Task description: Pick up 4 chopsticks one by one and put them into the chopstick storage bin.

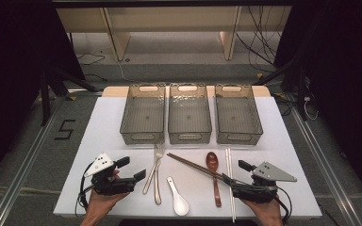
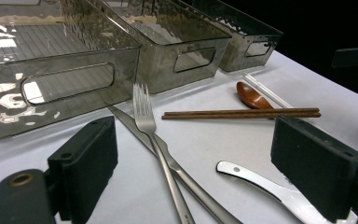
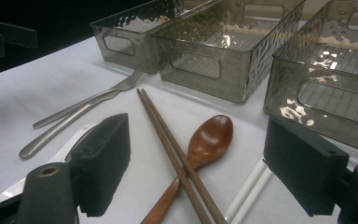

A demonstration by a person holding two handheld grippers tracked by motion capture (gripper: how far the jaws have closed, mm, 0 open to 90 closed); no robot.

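white spoon point(image 2: 279, 191): bowl hidden behind tool pad, left gripper view | fork point(image 2: 156, 140): handle cut off at bottom edge | white chopsticks point(image 3: 247, 191): lower ends cut off, right gripper view

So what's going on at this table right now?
A person holds tongs in each hand at the near edge of a white table. Both the left tongs and the right tongs are open and hold nothing. Between them lie a fork, a white spoon, brown chopsticks, a wooden spoon and white chopsticks. Three bins stand empty behind. Nothing has been picked up yet.
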